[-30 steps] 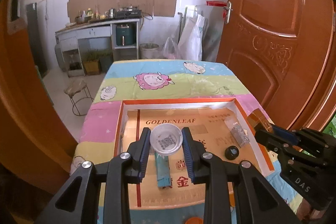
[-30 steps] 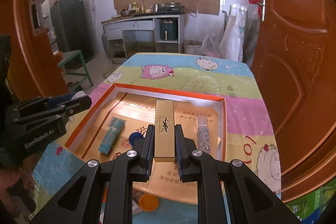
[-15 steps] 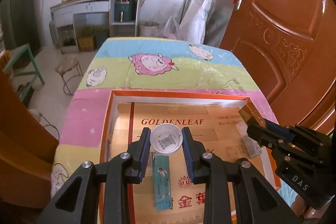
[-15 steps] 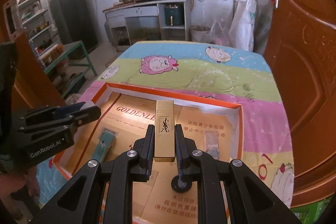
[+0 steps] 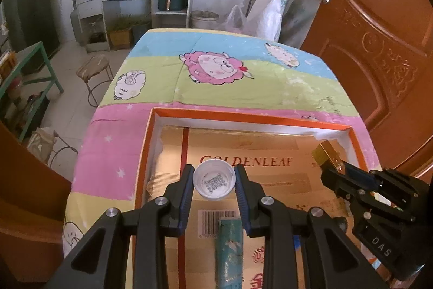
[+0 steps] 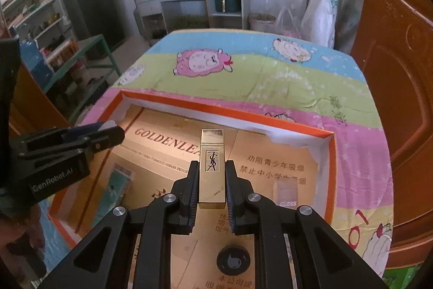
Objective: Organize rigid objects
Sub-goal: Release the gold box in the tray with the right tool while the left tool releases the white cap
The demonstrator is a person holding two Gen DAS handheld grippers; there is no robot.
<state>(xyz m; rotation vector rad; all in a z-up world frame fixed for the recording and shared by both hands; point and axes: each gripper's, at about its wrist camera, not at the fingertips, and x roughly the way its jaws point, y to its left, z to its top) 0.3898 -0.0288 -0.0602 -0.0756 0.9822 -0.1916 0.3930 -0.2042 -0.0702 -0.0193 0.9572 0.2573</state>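
Observation:
My left gripper is shut on a white bottle cap with a QR code inside, held above the orange-rimmed cardboard box. My right gripper is shut on a gold YSL lipstick case, held over the same box. The right gripper also shows at the right of the left wrist view, the gold case sticking out of it. The left gripper shows at the left of the right wrist view.
In the box lie a teal tube, a black round cap and a clear lip gloss tube. The box sits on a table with a cartoon sheep cloth. A wooden door stands at the right.
Both grippers have moved forward over the box towards its far wall, each still holding its object. The teal tube now lies nearer under the left gripper.

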